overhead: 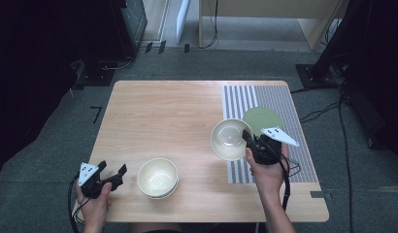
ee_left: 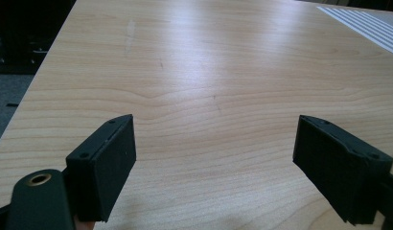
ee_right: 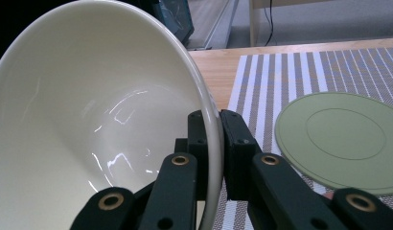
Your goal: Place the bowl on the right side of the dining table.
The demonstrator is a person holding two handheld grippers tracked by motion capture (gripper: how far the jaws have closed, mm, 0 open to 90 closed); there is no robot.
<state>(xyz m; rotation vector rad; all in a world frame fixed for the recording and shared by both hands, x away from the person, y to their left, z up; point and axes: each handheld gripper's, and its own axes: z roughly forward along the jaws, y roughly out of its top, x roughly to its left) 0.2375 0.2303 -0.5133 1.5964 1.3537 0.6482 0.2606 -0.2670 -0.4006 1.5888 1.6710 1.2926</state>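
My right gripper (overhead: 246, 136) is shut on the rim of a cream bowl (overhead: 230, 139), which hangs tilted above the left edge of the striped mat (overhead: 270, 97). In the right gripper view the bowl (ee_right: 89, 120) looms at the left, its rim pinched between the two black pads of the right gripper (ee_right: 214, 143). A pale green plate (overhead: 263, 120) lies flat on the mat just right of the bowl, also plain as the plate (ee_right: 343, 139). My left gripper (overhead: 112, 171) rests open near the front left corner, left of a stack of cream bowls (overhead: 158, 177). Its jaws stand wide over bare wood at the left gripper (ee_left: 213, 158).
The wooden table (overhead: 163, 111) is bare wood across its left and middle. The striped mat (ee_right: 300, 76) covers the right side. A wooden cabinet (overhead: 265, 14) and cables lie on the grey floor beyond the far edge; a dark stand base (overhead: 313, 73) sits at the right.
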